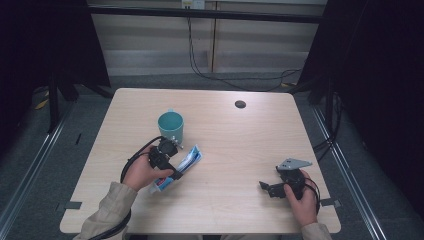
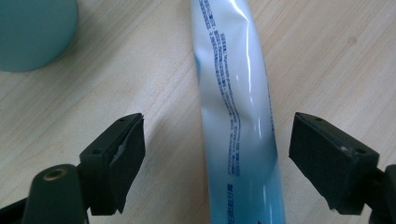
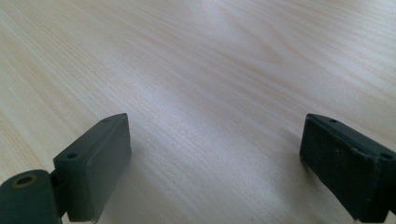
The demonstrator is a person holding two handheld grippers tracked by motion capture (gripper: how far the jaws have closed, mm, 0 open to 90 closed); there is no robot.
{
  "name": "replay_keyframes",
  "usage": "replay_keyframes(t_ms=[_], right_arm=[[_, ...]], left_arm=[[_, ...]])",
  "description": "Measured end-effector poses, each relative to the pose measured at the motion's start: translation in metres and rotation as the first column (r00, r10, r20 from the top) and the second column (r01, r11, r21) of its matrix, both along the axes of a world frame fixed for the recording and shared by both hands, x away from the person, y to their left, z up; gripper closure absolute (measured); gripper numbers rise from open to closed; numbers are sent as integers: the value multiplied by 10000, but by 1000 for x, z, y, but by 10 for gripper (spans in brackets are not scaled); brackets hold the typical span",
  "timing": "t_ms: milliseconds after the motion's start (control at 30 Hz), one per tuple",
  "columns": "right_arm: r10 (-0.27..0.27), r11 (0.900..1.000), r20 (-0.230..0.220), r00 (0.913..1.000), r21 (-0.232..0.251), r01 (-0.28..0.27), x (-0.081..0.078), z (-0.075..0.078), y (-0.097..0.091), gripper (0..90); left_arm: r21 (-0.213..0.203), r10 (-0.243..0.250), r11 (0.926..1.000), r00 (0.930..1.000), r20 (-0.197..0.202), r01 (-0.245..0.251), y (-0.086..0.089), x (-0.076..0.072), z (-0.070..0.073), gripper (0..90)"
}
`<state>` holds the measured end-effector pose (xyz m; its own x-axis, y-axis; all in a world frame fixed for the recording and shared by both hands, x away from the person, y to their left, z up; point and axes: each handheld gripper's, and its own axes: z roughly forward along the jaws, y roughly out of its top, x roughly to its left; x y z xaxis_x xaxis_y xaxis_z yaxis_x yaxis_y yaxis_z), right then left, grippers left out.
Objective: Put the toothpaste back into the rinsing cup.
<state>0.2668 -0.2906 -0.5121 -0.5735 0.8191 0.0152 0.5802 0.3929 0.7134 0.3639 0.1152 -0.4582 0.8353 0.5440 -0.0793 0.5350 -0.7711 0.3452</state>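
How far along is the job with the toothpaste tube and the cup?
Early. Done: the left hand-held gripper is lined up, jaws open either side of the tube. In hand: the grasp, since the pads do not touch the tube, which lies flat on the table. Left: closing and lifting it, perhaps toward the cup. The right hand-held gripper rests open, apart.

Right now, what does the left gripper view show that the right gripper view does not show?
The left gripper view shows the toothpaste tube lying between the open jaws of the left gripper, with gaps on both sides, and part of the teal cup at the upper left. The right gripper view shows the right gripper open over bare wood. Both show the light wooden table.
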Motion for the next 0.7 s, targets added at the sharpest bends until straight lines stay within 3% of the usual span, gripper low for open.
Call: replay_keyframes(t_ms=[200,533,700], right_arm=[[-9,10000,-9,10000,5,9,0,0,0,84],[5,10000,3,10000,-3,-5,0,0,0,84],[-8,10000,-8,10000,4,8,0,0,0,84]], left_arm=[[403,-75,9992,10000,35,74,-8,2,1,201],[638,-79,9979,9999,-86,84,-14,6,-3,251],[733,-31,9973,10000,-79,37,-17,5,-5,344]])
